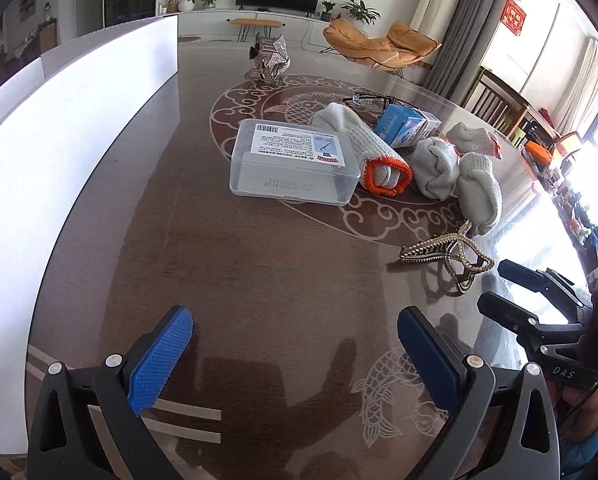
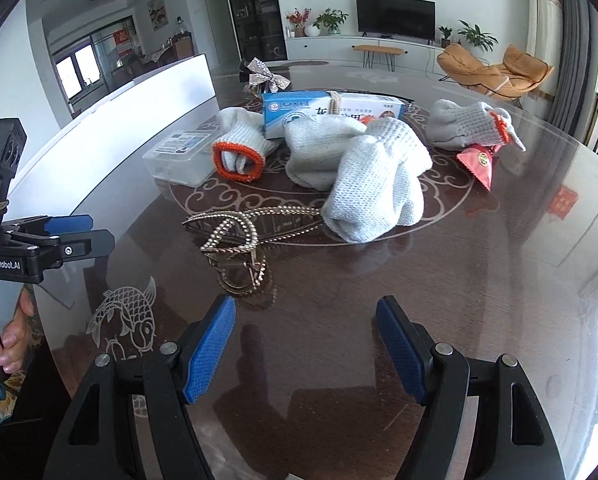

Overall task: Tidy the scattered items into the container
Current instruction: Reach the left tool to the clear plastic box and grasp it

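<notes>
Container (image 1: 79,152), the big white box, fills the left side of the left wrist picture, and only its outer wall shows, so I cannot tell if anything is inside. It stands on the dark table (image 1: 259,288), which has fish and cloud drawings on it.

Nothing looks tidied yet, I think. All the things I can see lie out on the table, near the middle of both pictures.

The clear plastic box (image 1: 295,160) with a label lies closest to the container. Just right of it is a pile of grey knit gloves (image 2: 375,184) with orange cuffs, some touching each other. One more grey glove (image 2: 467,126) sits apart at the upper right of the right wrist picture, on top of a small red packet (image 2: 479,162). A blue and white carton (image 2: 327,110) lies behind the pile. A pair of glasses (image 1: 375,99) rests behind the carton. A shiny silver bow (image 2: 265,74) sits at the back. A gold beaded hair clip (image 2: 235,240) lies nearest, just in front of the gloves.

The left hand-held gripper (image 1: 295,356) is spread wide with nothing in it. The right hand-held gripper (image 2: 305,352) is spread wide too, and empty, with the hair clip just ahead of it.

So the whole job is left: each thing must go into the container.
</notes>
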Available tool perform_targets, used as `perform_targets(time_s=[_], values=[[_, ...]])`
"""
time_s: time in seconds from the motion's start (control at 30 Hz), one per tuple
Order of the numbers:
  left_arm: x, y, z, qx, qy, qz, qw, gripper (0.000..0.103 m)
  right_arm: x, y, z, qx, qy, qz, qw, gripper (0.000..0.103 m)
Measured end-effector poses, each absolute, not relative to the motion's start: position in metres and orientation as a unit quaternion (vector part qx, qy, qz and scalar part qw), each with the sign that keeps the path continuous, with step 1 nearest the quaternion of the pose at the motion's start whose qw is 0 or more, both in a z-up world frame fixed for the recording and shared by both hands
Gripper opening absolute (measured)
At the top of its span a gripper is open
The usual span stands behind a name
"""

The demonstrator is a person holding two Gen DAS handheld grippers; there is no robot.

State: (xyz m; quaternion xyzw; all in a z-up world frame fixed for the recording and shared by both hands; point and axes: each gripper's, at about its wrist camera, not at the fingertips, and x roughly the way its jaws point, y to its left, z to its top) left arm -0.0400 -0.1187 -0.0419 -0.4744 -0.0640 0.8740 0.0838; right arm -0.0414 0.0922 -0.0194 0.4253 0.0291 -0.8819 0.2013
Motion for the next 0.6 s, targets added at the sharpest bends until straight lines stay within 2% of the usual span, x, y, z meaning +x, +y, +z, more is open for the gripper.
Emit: perform_targets(time_s=[0.1,0.2,0.3,0.4,0.6], values=[[-0.037,-0.121,-0.042,-0.475,-0.065,0.873,0.085,0.103,-0.052,0.057,-0.023,0.433,0.06,-0.869,0.232,0.074],[-0.036,-0.121,-0.043,-0.477,-0.05,0.873,0.085,0.103,-0.066,0.038,-0.027,0.422,0.119,-0.879,0.186,0.073],[-0.038,-0.118,-0.04,-0.477,-0.03,0.873,0.094,0.103,-0.083,0.072,-0.029,0.44,0.057,-0.887,0.125,0.073],[-0.052,-0.113,-0.035,-0.473,0.002,0.875,0.102,0.103,-0.076,0.119,-0.025,0.447,0.035,-0.893,0.05,0.073],[-0.121,-0.105,-0.033,-0.459,0.068,0.878,0.119,0.103,-0.048,0.174,-0.021,0.44,-0.006,-0.898,0.017,0.073]])
